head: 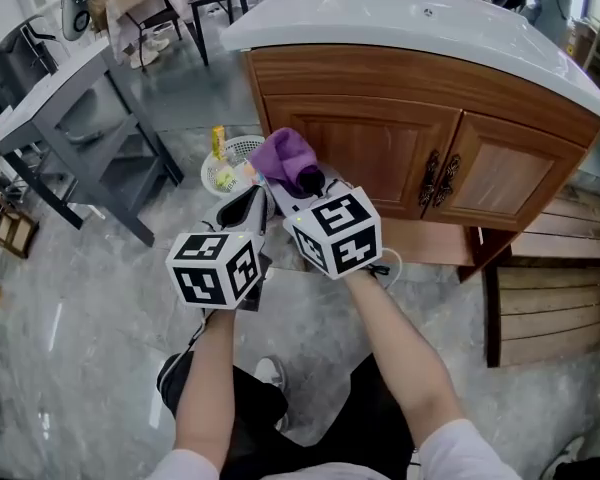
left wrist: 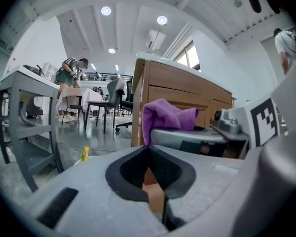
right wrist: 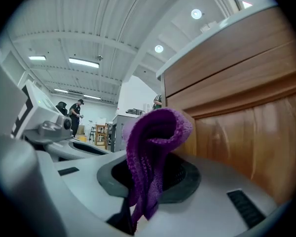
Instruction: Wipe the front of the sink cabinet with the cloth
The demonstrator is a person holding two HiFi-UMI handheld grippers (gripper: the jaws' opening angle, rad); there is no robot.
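Observation:
The wooden sink cabinet (head: 380, 138) has a white top and two doors with dark handles (head: 438, 178). My right gripper (head: 310, 181) is shut on a purple cloth (head: 285, 156), held just in front of the cabinet's left door. In the right gripper view the cloth (right wrist: 153, 152) sticks up folded from between the jaws, with the wooden door (right wrist: 246, 122) close on the right. My left gripper (head: 258, 196) sits beside the right one, to its left, with the jaws shut on nothing (left wrist: 148, 149). From it I see the cloth (left wrist: 165, 117) and the cabinet's corner (left wrist: 172, 85).
A white basket (head: 230, 163) and a yellow bottle (head: 218, 138) stand on the floor left of the cabinet. A grey table (head: 70, 98) is further left. Wooden planks (head: 555, 288) lie at the right. Chairs (head: 160, 13) and a person (left wrist: 71, 70) are at the back.

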